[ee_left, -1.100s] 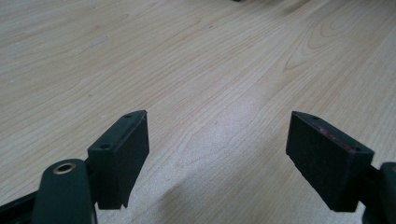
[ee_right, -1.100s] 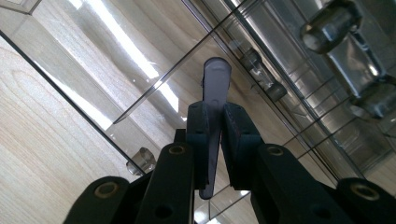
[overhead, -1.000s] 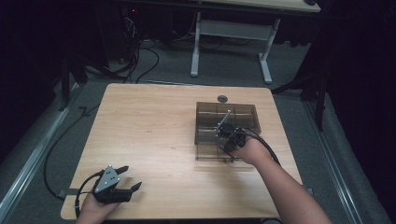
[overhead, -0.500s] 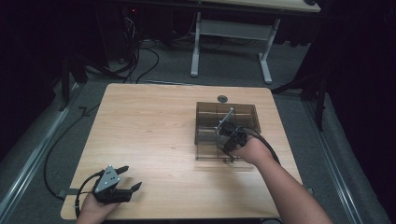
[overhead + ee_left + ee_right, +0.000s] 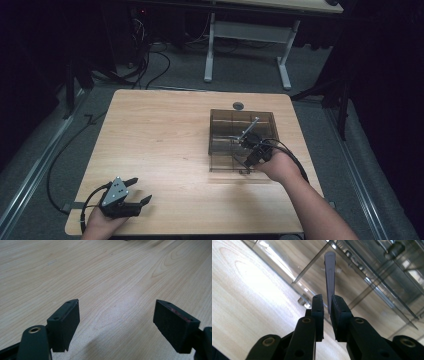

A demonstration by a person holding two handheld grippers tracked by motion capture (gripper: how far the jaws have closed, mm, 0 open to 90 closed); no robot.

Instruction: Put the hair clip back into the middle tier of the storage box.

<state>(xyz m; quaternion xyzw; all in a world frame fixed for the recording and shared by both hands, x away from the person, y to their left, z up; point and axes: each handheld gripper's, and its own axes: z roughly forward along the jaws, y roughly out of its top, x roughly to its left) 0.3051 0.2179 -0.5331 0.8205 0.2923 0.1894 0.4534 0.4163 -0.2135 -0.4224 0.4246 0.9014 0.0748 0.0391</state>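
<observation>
A smoky clear plastic organiser box with inner dividers sits on the right half of the wooden table. My right gripper hangs over the box's near part, shut on a thin dark grey strip that slants up and away over the compartments. In the right gripper view the strip stands edge-on between the closed jaws of the right gripper, above the box's wall. My left gripper rests at the table's front left corner, open and holding nothing, and its view has the left gripper over bare wood.
A small dark round object lies on the table just beyond the box. A small metal piece sits at the box's near edge. Cables and a second table's legs are on the floor behind.
The right gripper and its strip have shifted slightly to the right over the box. The left gripper has stayed put.
</observation>
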